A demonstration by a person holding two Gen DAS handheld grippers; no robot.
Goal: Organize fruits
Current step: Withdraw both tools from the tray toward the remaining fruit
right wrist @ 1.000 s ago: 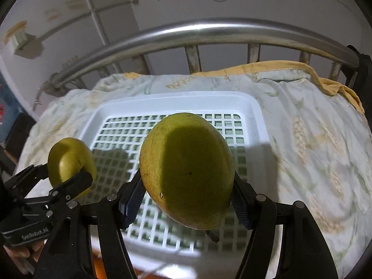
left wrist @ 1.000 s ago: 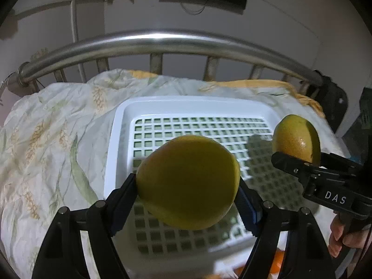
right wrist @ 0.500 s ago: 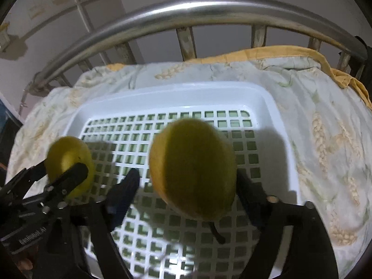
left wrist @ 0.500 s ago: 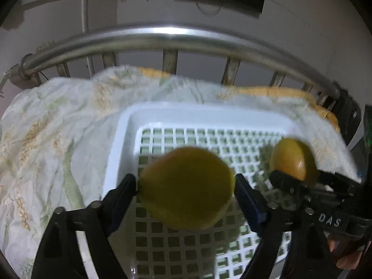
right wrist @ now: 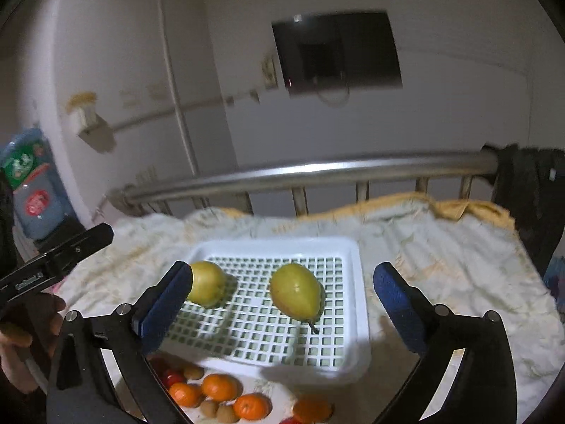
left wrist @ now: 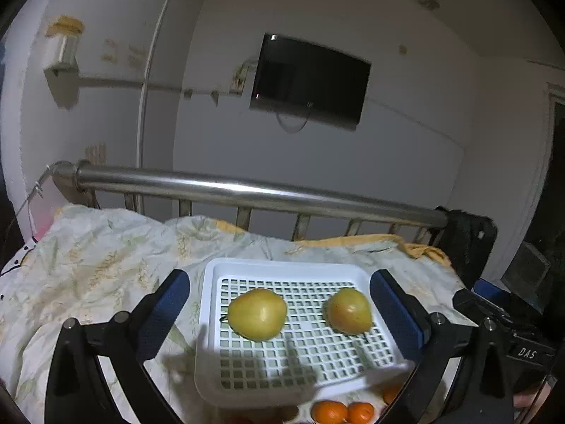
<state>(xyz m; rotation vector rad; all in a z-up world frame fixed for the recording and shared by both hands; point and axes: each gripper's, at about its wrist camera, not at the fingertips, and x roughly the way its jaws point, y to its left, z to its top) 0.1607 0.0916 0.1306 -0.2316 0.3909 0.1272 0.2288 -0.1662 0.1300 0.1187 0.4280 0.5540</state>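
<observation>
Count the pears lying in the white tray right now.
2: one pear on the tray's left side, the other pear nearer its middle, stem toward the camera. None looks hidden.

Pears [right wrist: 298, 291]: 2, in tray [right wrist: 360, 282]: 1. Oranges [right wrist: 219, 387]: 4 visible. Kiwis [right wrist: 208, 408]: about 3. Red fruits [right wrist: 171, 376]: count unclear.
</observation>
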